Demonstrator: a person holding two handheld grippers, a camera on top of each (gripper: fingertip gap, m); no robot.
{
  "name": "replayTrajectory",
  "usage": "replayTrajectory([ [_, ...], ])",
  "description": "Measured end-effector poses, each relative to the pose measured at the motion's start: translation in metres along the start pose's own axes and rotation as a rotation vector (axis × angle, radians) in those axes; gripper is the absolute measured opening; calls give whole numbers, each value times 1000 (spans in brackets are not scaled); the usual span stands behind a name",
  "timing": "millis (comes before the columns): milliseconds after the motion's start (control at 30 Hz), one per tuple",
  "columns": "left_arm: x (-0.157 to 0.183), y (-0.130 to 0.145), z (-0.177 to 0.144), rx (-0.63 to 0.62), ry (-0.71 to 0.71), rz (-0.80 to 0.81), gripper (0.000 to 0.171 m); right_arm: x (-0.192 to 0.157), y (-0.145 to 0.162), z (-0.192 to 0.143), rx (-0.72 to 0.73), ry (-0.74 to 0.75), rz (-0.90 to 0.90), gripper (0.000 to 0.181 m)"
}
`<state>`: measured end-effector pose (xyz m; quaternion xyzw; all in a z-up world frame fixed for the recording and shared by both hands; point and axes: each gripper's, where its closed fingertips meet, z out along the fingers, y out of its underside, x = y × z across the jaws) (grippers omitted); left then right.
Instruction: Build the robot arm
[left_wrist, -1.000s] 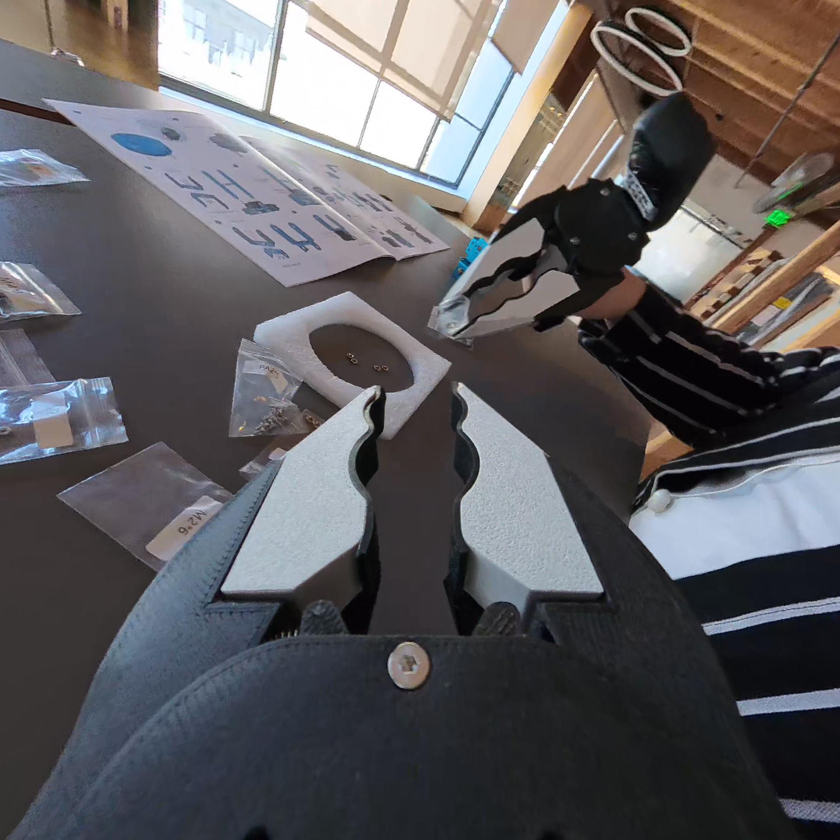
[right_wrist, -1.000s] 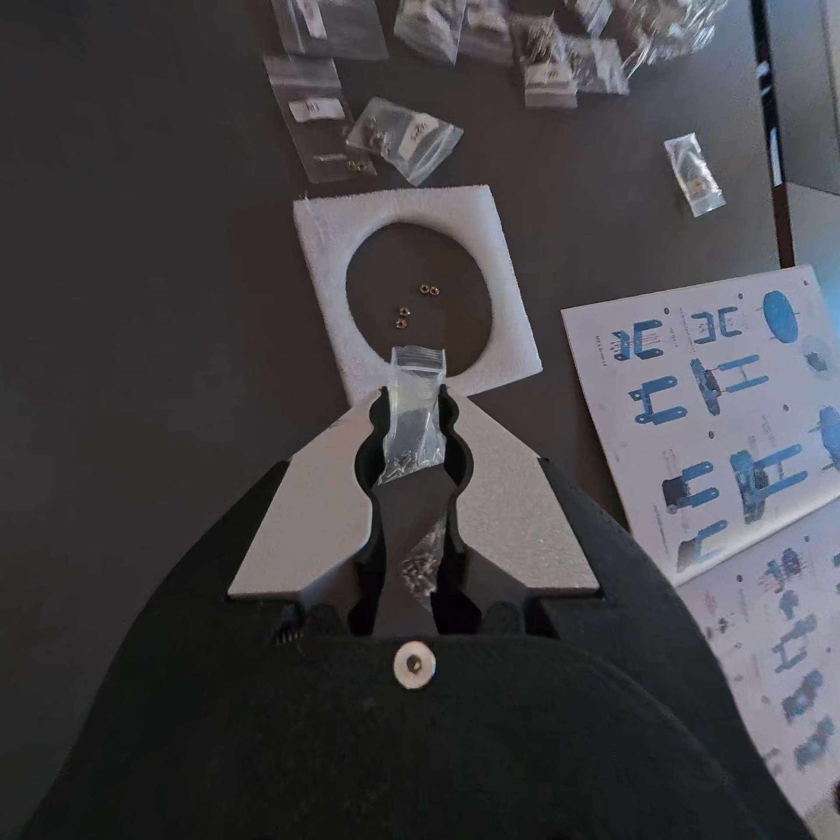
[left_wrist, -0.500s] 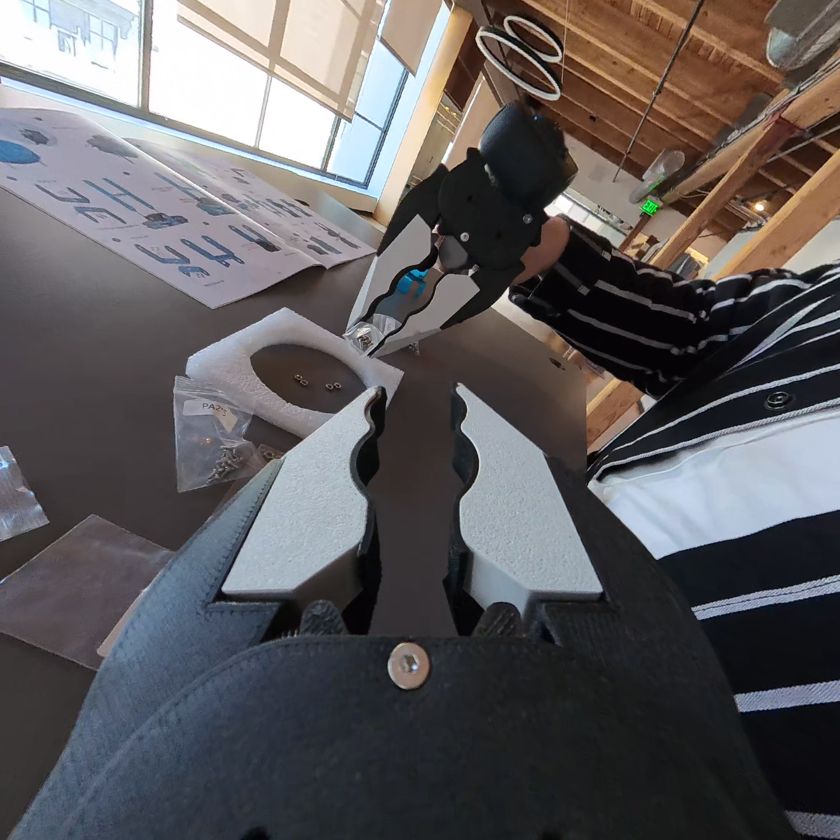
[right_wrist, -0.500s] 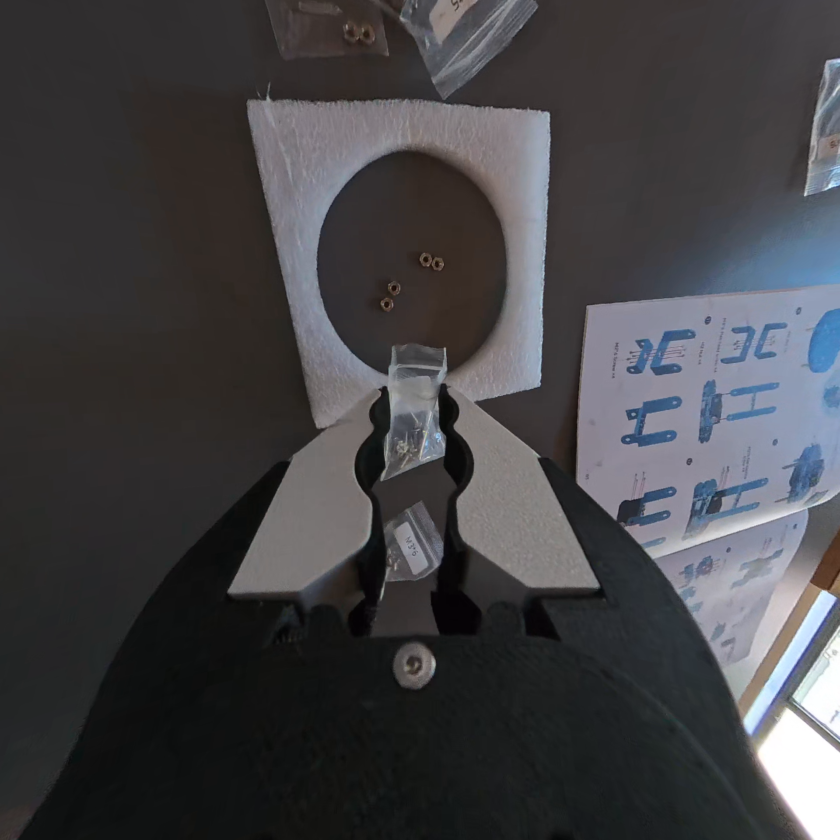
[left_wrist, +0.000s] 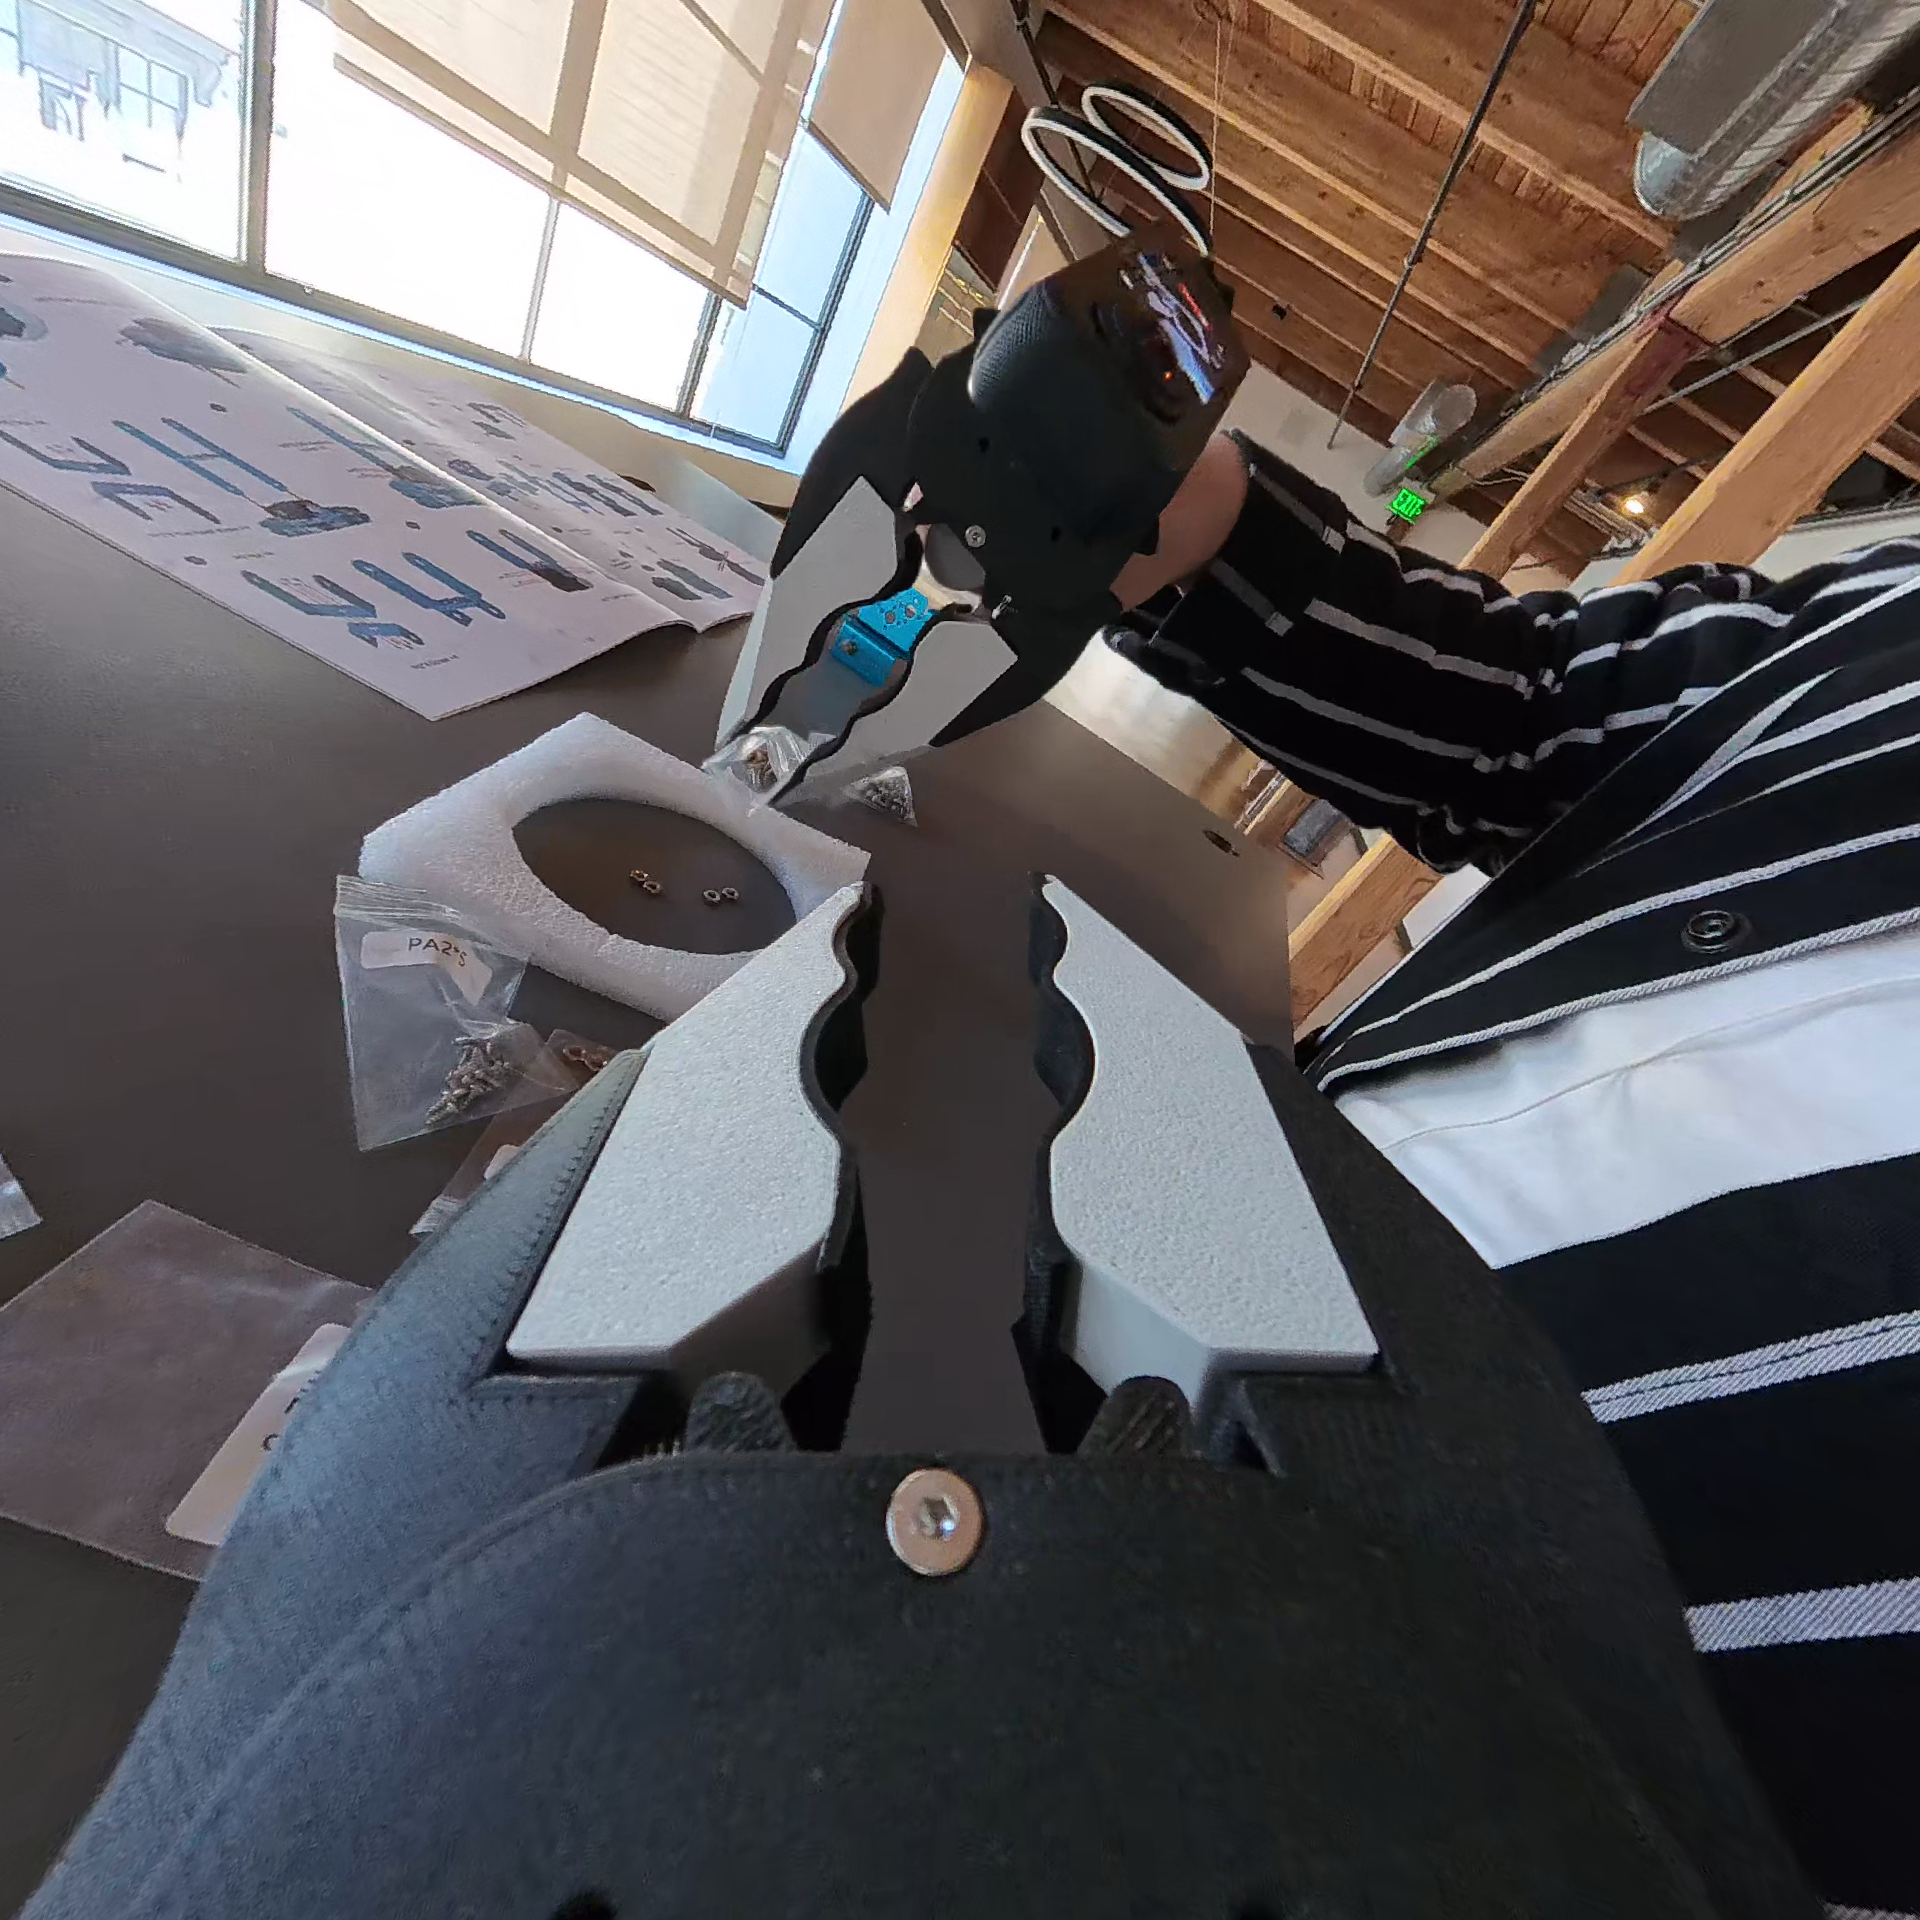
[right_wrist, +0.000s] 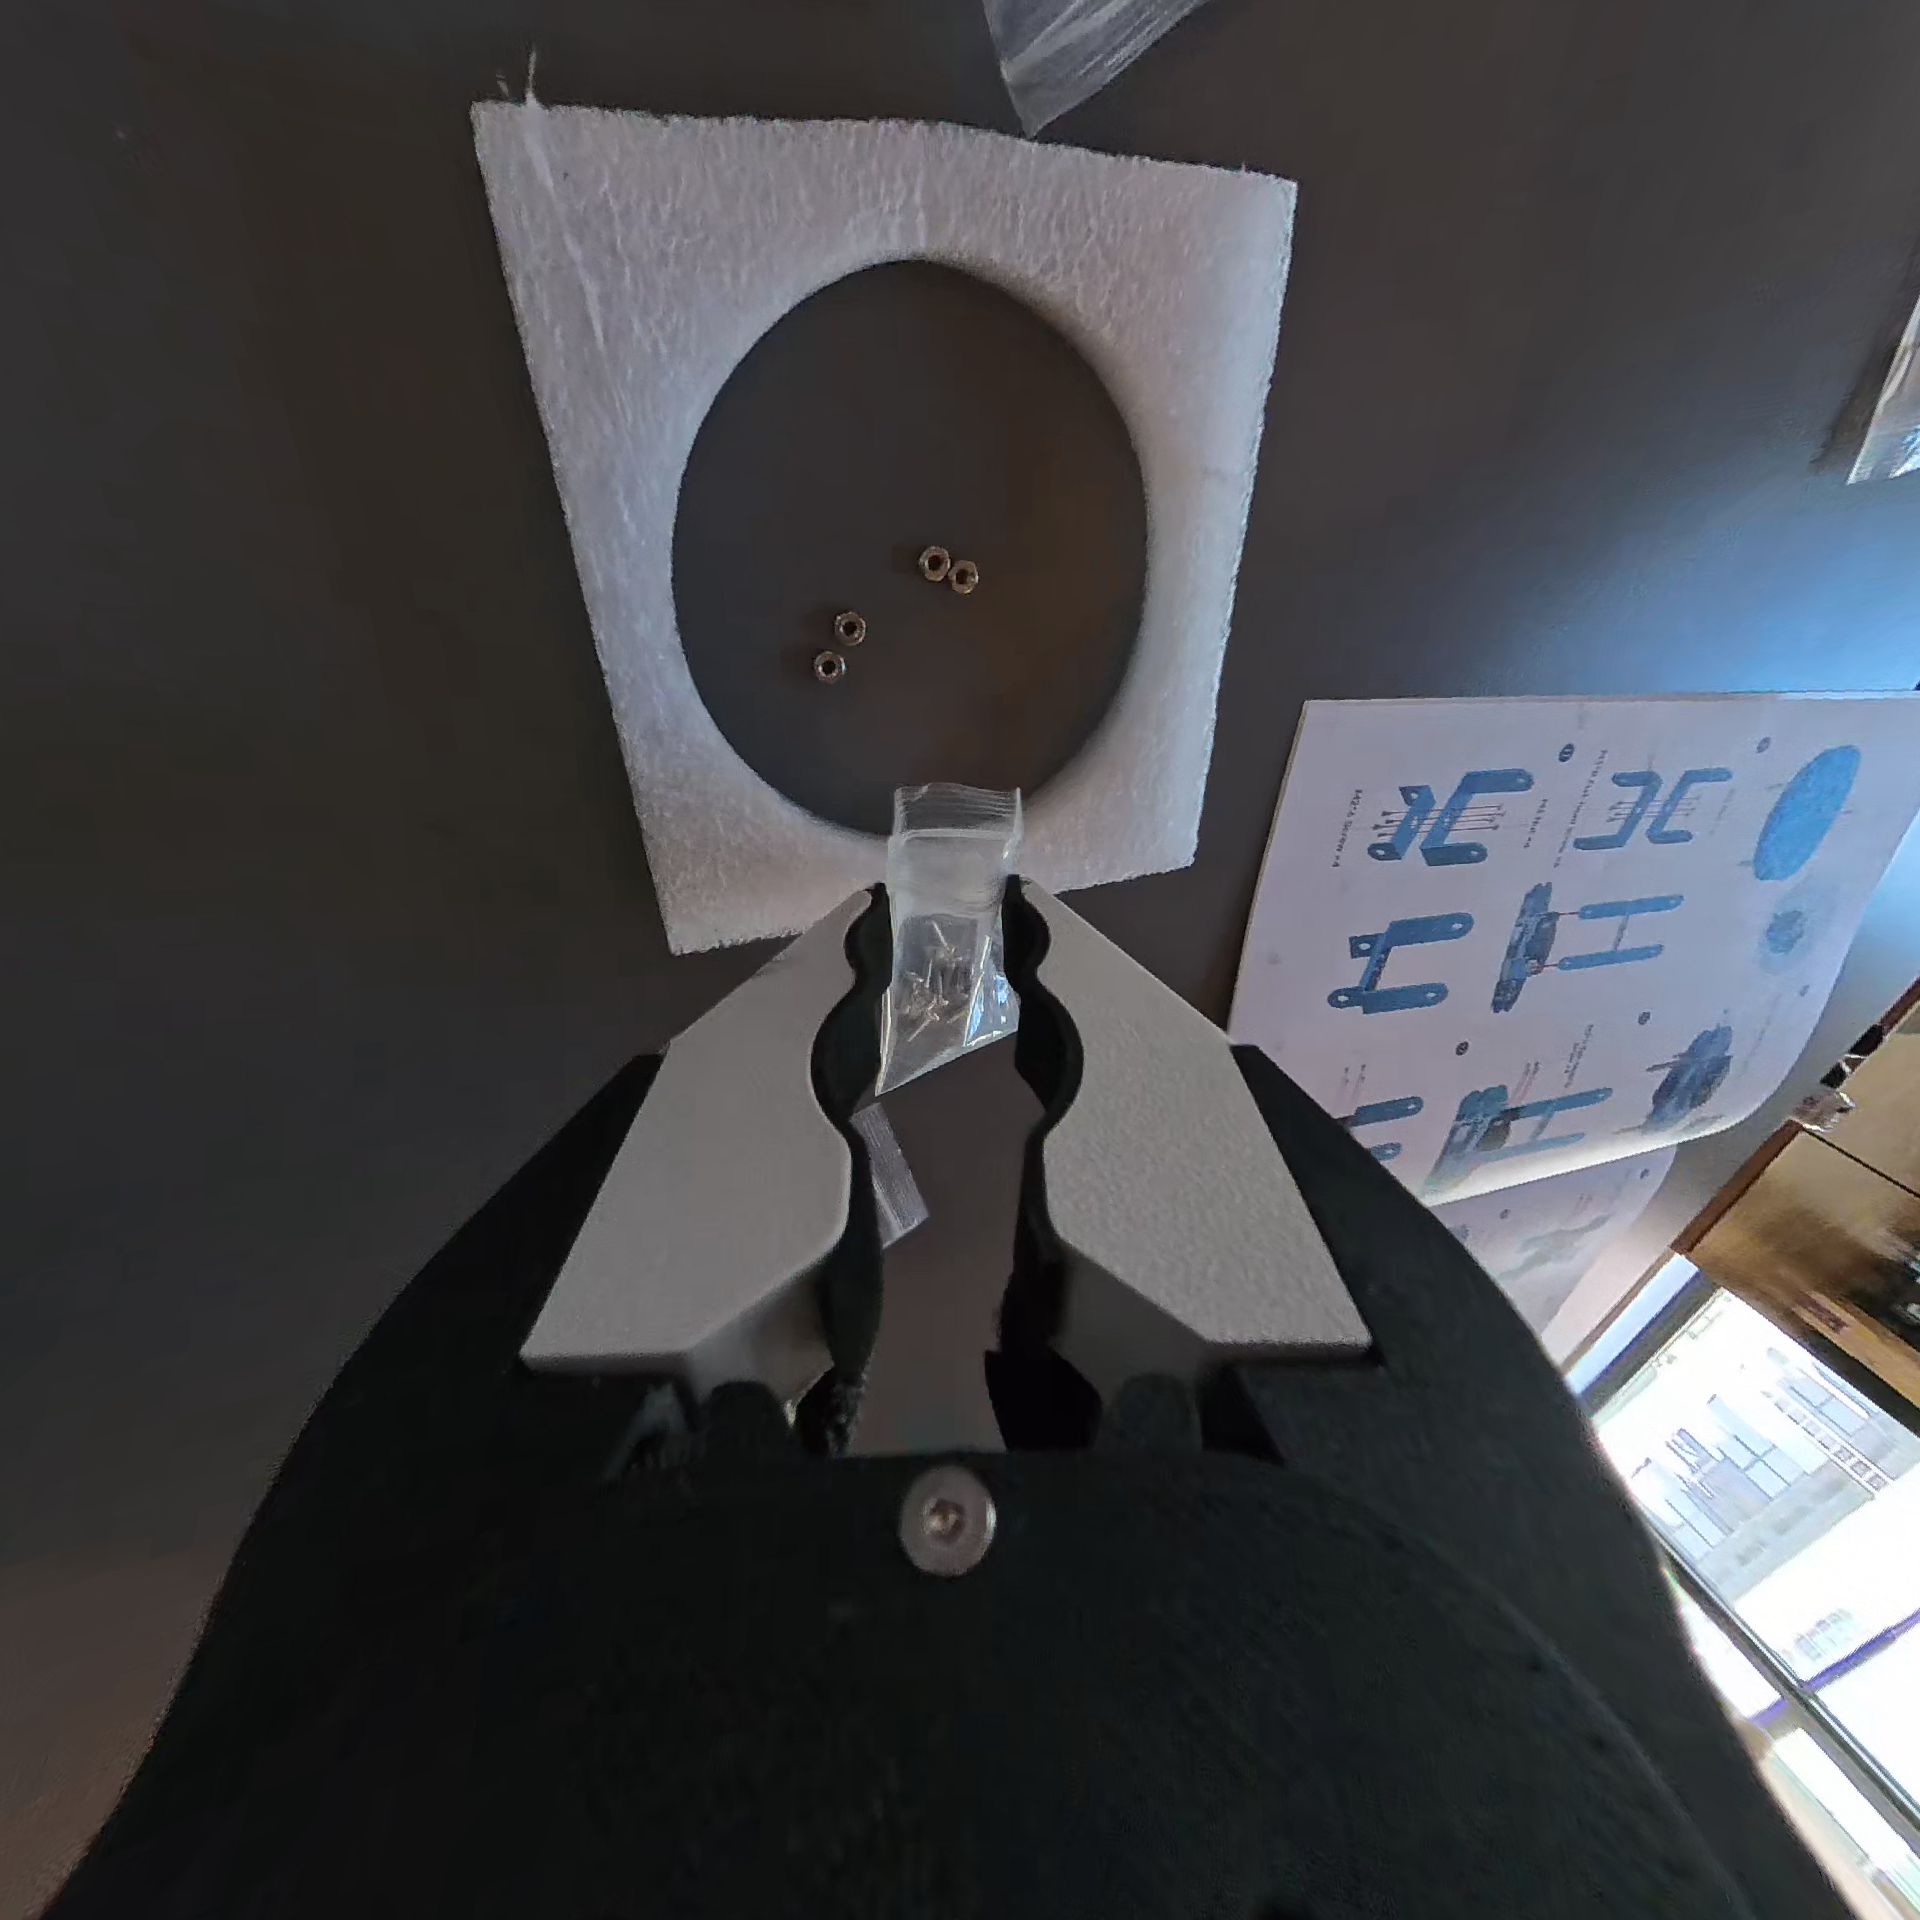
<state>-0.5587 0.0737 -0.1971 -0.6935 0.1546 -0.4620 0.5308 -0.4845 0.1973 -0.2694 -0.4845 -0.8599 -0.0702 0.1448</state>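
My right gripper (right_wrist: 945, 899) is shut on a small clear bag of screws (right_wrist: 951, 966). The bag's zip end sticks out past the fingertips, over the near rim of a white foam square (right_wrist: 883, 260) with a round hole. Several brass nuts (right_wrist: 847, 627) lie on the dark table inside the hole. In the left wrist view the right gripper (left_wrist: 769, 769) points down at the foam's (left_wrist: 468, 842) far corner with the bag (left_wrist: 753, 753). My left gripper (left_wrist: 951, 899) is open and empty, low over the table just short of the foam.
An open instruction sheet (left_wrist: 312, 499) with blue drawings lies beyond the foam and shows in the right wrist view (right_wrist: 1558, 935). A labelled screw bag (left_wrist: 436, 1029), a flat bag (left_wrist: 135, 1340) and another small bag (left_wrist: 883, 795) lie on the table. A person's striped sleeve (left_wrist: 1455, 665) is on the right. Some 15 centimetres of space lies between my two pairs of fingers.
My right gripper has come down and closer to the foam with the bag still in it. My left gripper has stayed open and its view has swung toward the right gripper.
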Motion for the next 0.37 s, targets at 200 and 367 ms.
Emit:
replayTrajectory([
  [200, 0, -1, -1, 8, 5, -7, 27, 1, -1, 2, -37, -4, -41, 19],
  [367, 0, -3, -3, 17, 4, -9, 27, 4, -1, 4, -54, -11, -53, 19],
])
